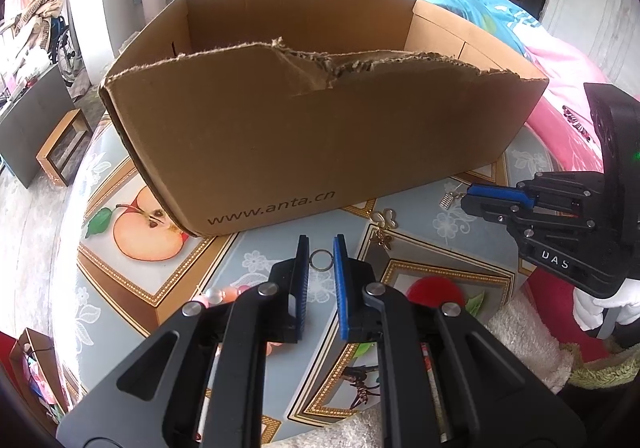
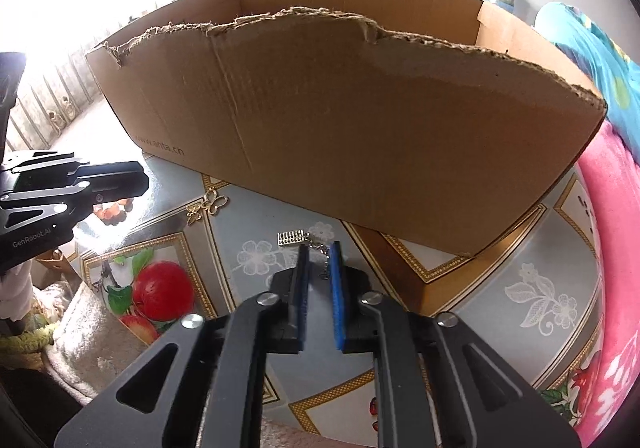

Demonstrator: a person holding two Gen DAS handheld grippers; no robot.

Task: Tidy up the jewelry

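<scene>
Jewelry laid out before the cardboard box (image 1: 320, 136)

The left gripper (image 1: 321, 248) is held nearly closed around a thin ring (image 1: 321, 260), unpinched. The right gripper (image 2: 320, 254) is clamped on the silver charm's chain (image 2: 325, 260); the fine chain could slip free when lifted.

Thin metal ring (image 1: 321, 260) lies flat on the desk (image 1: 472, 224); nearby, a gold butterfly charm (image 2: 208, 206) and a silver abacus pendant (image 2: 291, 239) on its chain.

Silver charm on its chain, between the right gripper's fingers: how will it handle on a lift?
The silver charm looks tiny and thin, so probably very light. Its chain is fine links, so likely floppy, with the charm dangling and swinging below the right gripper. Smooth metal may slip on the pads.
</scene>
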